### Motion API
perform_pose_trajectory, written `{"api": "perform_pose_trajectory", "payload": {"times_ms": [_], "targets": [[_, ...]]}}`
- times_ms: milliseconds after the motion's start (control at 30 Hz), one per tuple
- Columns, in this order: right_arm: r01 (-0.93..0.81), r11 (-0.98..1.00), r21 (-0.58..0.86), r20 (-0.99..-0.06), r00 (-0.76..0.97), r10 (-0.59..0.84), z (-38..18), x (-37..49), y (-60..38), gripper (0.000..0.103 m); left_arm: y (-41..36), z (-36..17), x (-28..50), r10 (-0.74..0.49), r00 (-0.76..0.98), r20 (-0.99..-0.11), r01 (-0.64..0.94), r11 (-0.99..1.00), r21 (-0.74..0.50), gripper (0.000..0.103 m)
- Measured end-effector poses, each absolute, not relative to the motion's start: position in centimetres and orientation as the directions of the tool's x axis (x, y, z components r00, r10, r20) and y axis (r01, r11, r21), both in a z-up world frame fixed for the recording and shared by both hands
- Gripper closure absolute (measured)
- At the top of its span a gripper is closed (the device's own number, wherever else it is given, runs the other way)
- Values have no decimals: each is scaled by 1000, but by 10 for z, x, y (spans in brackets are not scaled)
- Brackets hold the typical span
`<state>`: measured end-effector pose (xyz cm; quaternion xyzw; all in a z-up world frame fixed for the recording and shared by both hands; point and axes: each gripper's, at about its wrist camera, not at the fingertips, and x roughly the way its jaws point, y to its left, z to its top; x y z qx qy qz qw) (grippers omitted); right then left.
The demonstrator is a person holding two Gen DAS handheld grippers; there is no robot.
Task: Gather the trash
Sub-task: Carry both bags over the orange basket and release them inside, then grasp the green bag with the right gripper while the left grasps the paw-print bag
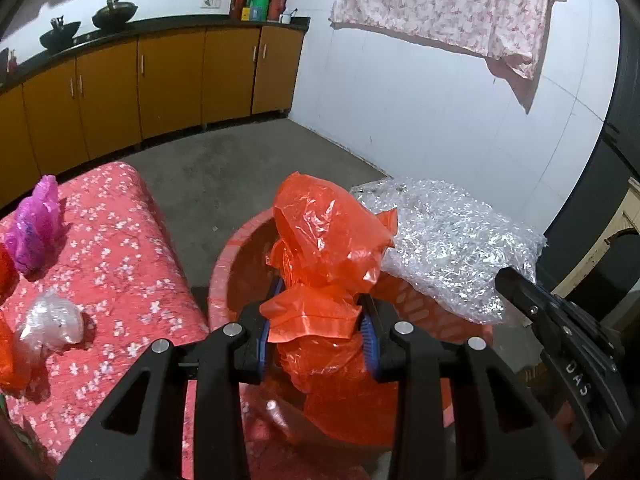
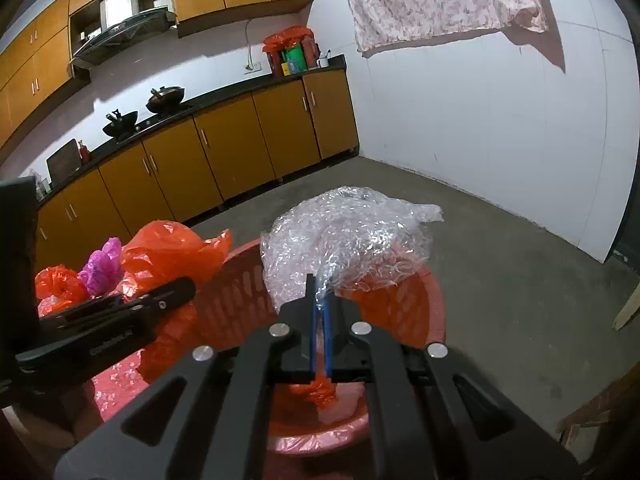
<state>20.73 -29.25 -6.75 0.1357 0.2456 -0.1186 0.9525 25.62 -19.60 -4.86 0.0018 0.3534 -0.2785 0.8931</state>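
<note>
left gripper [image 1: 316,320]: my jaws are clamped on a crumpled orange plastic bag [image 1: 324,240]; the blue pads press its lower folds from both sides. the bag hangs over the open mouth of the red basket [image 1: 224,264], with more orange plastic visible below, down inside it.

right gripper [image 2: 320,308]: my jaws are closed tight on a thin edge of the clear bubble wrap [image 2: 348,236]; the pads are nearly together with the plastic pinched between them. the wad bulges up and forward, above the far rim of the basket. in the left view the wrap sits just right of the orange bag, touching or almost touching it; i cannot tell which.

basket stands on the grey concrete floor [image 2: 500,248], just beside the surface covered with a red flowered cloth [image 1: 120,240].

on the cloth, well left of the basket: a pink plastic bag [image 1: 36,224], a small clear plastic wad [image 1: 52,320], and orange plastic at the frame edge, partly cut off.

background: yellow cabinets [image 1: 160,76] under a dark countertop, two black woks [image 2: 164,98] on it, a flowered sheet [image 1: 448,8] hanging on the white wall.
</note>
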Motion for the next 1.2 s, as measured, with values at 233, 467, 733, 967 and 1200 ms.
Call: {"api": "perform_pose_trajectory", "payload": {"times_ms": [233, 467, 733, 967, 1200], "targets": [[278, 938, 208, -514, 847, -137, -72, 215, -295, 88, -206, -55, 260, -496, 577, -649, 495, 844, -206, 55], [308, 932, 191, -514, 840, -173, -77, 207, -296, 53, -186, -57, 261, -466, 596, -653, 437, 871, -222, 30], [352, 924, 147, -453, 855, -253, -69, 190, -285, 7, -149, -50, 247, -402, 659, -635, 356, 911, -207, 8], [311, 940, 137, -434, 872, -225, -56, 192, -261, 5, -110, -33, 224, -354, 709, -610, 310, 933, -182, 6], [180, 974, 135, -419, 901, -108, -41, 197, -204, 5, -38, -18, 187, -257, 784, -565, 215, 966, -141, 5]]}}
